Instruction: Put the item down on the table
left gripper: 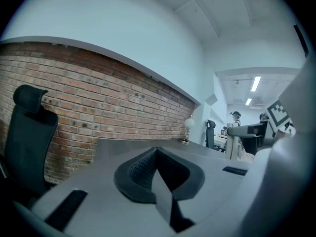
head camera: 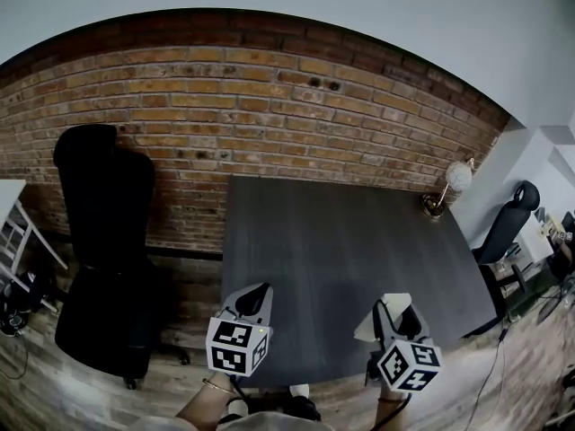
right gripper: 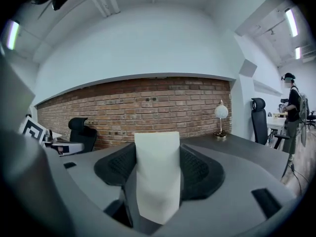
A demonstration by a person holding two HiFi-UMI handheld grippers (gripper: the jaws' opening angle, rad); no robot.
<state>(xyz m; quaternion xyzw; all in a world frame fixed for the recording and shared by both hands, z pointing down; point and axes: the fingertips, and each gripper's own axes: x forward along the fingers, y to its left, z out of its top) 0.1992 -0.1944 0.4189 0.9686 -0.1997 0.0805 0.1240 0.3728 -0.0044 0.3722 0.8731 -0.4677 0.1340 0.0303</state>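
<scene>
Brick wall [head camera: 269, 88] runs along the far side, with one dark table [head camera: 341, 241] against it, top bare apart from one lamp [head camera: 449, 187] at its far right corner. Two black office chairs: one left of the table [head camera: 103, 241], one far right [head camera: 508, 227]. Nothing stands between the grippers and the tabletop.

Both grippers sit at the near edge, level and pointing at the wall. Left gripper [head camera: 254, 296] has its jaws pressed together with nothing between them. Right gripper [head camera: 395, 317] pinches one white flat item [right gripper: 157, 177], upright between the pads, over the near right of the table.
</scene>
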